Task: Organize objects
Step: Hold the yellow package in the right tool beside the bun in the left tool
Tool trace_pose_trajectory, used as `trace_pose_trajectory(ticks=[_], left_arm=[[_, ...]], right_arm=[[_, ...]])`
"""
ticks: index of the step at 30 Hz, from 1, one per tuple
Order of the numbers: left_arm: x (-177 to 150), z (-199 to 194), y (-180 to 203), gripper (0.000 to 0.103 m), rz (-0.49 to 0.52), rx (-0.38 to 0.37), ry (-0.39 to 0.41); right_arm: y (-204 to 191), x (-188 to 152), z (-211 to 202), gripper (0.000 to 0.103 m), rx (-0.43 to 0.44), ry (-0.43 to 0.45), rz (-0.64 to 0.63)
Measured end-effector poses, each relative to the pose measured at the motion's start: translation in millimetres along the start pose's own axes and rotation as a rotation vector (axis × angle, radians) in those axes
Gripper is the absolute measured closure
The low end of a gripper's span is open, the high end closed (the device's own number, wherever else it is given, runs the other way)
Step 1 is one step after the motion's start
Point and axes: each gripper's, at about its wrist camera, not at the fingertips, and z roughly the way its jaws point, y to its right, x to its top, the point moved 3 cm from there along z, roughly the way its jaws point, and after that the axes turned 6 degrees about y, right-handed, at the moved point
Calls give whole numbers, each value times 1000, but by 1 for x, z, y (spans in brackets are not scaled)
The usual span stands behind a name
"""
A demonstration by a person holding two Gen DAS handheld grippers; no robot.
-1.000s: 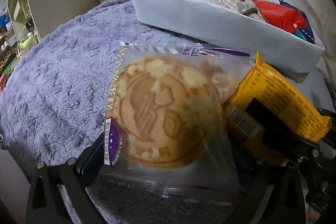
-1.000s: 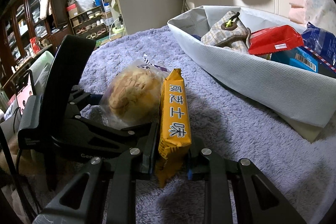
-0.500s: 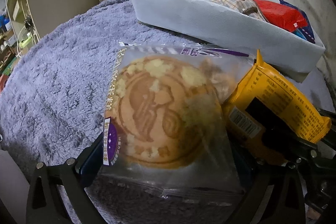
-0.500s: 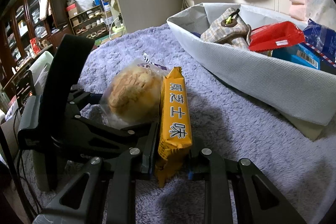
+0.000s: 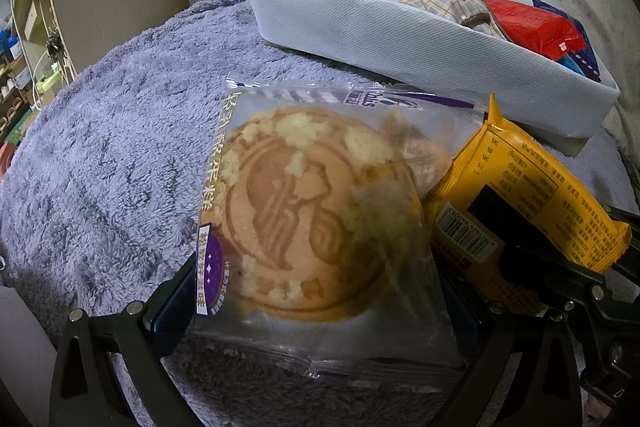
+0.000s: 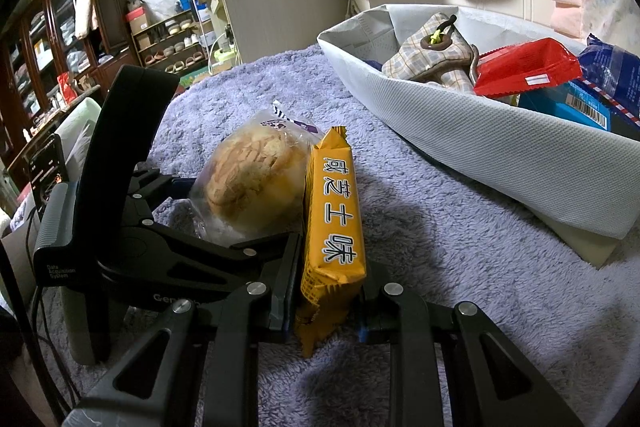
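Note:
A clear packet with a round stamped cake sits tilted between the fingers of my left gripper, which is shut on its sides; the right pad is hidden behind the wrapper. From the right wrist view the same cake packet is just left of a yellow snack bar. My right gripper is shut on the lower end of that bar, which stands upright on edge. In the left wrist view the yellow bar touches the cake packet's right side.
A purple fleece blanket covers the surface. A pale grey fabric bin stands behind and to the right, with a plaid pouch, a red packet and blue packets inside. Shelves and a cabinet stand far left.

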Motion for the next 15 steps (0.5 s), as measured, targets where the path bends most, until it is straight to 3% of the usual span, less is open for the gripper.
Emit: trace_pose_trajectory(ticks=[15], left_arm=[[0,1,0,0,1,1,0]], right_arm=[[0,0,-1,81,0,1,0]])
